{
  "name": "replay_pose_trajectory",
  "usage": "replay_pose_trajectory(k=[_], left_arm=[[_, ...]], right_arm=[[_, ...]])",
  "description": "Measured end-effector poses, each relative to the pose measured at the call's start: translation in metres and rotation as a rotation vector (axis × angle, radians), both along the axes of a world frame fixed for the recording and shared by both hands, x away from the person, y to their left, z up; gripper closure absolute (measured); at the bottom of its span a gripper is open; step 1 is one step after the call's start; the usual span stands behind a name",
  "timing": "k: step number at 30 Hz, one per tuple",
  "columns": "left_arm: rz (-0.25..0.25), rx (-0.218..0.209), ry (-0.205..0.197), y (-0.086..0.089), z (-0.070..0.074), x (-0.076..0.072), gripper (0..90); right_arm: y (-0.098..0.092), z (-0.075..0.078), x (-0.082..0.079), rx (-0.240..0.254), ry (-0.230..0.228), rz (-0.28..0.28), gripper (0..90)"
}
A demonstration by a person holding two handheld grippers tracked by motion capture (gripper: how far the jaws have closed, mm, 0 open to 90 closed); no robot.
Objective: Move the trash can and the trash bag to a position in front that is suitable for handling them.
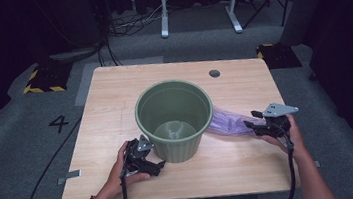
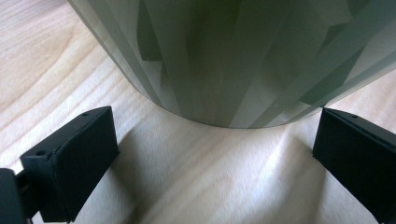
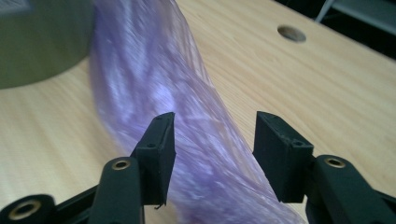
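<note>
Working a purple plastic bag [image 3: 187, 140] beside the green bin [image 1: 175, 120].
My left claw [image 2: 215, 154] gapes at the bin's base; my right claw [image 3: 212, 149] straddles the bag, unclamped.

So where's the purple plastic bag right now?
In the high view the purple plastic bag lies on the wooden table, right of the green bin and touching its side. Its near end runs between the right hand-held gripper jaws.
</note>
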State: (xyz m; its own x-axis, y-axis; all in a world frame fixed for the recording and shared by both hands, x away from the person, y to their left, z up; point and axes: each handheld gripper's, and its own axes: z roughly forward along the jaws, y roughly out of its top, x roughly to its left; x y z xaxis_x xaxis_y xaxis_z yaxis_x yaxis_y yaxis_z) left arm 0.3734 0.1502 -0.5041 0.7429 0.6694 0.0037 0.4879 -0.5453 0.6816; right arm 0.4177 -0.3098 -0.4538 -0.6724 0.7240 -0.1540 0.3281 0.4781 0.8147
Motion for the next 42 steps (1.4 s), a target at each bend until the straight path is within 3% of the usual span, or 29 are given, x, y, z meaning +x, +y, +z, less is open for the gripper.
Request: replay_pose_trajectory(k=[4,8,15,21,27,29,32,36,38,40,42], left_arm=[[0.022,0.001,0.0,-0.008,0.0,0.008,0.0],[0.028,-0.001,0.002,-0.015,0.0,0.017,0.0],[0.033,-0.001,-0.002,-0.025,0.0,0.034,0.2],[0.038,-0.005,0.003,-0.035,0.0,0.057,0.4],[0.04,-0.012,0.006,-0.04,0.0,0.071,0.4],[0.036,-0.002,0.004,-0.041,0.0,0.076,0.3],[0.047,0.001,-0.005,-0.042,0.001,0.083,0.2],[0.04,0.001,-0.003,-0.041,0.001,0.083,1.2],[0.024,-0.013,-0.005,-0.037,0.002,0.079,6.1],[-0.014,-0.027,0.003,-0.033,0.004,0.074,14.5],[-0.054,-0.038,0.012,-0.03,0.004,0.066,15.3]], right_arm=[[-0.011,-0.02,0.021,-0.013,0.097,-0.051,42.3],[-0.023,-0.035,0.03,0.039,0.166,-0.068,45.7],[-0.029,-0.043,0.028,0.058,0.207,-0.057,56.6],[-0.022,-0.043,0.022,0.053,0.229,-0.019,57.0],[-0.006,-0.039,0.014,0.014,0.261,0.034,48.4],[0.0,-0.038,0.011,0.011,0.283,0.079,44.1],[0.015,-0.036,0.004,-0.031,0.308,0.132,37.2],[0.036,-0.033,-0.008,-0.064,0.328,0.228,35.5],[0.048,-0.032,-0.013,-0.075,0.332,0.261,34.5],[0.059,-0.03,-0.019,-0.07,0.336,0.289,35.2],[0.068,-0.029,-0.024,-0.08,0.329,0.326,35.1]])
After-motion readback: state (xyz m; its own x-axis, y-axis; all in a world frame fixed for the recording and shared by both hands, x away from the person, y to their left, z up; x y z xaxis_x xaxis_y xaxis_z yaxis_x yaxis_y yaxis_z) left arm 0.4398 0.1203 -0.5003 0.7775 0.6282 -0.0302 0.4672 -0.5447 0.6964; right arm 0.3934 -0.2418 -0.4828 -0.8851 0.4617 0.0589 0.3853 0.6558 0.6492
